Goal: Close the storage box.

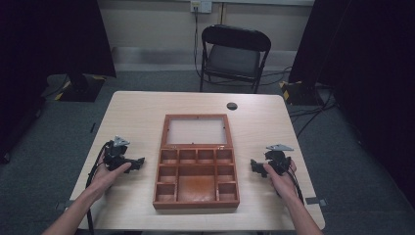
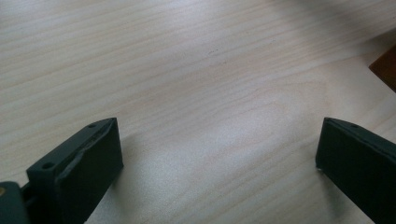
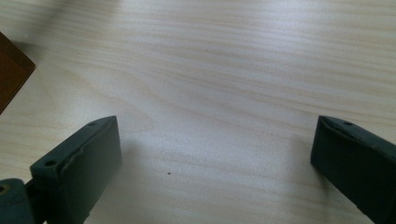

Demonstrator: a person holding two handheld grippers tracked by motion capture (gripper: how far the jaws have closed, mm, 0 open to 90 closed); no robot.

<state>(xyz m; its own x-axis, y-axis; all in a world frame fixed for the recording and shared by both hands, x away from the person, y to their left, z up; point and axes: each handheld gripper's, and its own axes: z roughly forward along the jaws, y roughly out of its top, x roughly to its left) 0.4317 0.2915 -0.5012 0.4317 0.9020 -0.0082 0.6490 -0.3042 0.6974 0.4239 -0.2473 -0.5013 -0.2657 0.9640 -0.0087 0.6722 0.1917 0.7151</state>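
Both the left gripper [image 1: 138, 161] and the right gripper [image 1: 254, 165] rest wide open and empty on bare tabletop [image 1: 132, 110], flanking the open, seemingly empty wooden box [image 1: 196, 182] lying centred towards the near edge.

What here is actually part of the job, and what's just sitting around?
Part of the job:
- wooden compartment box, lid open, lying between the grippers
- left gripper, open
- right gripper, open

Just around:
- folding chair
- table
- wall socket
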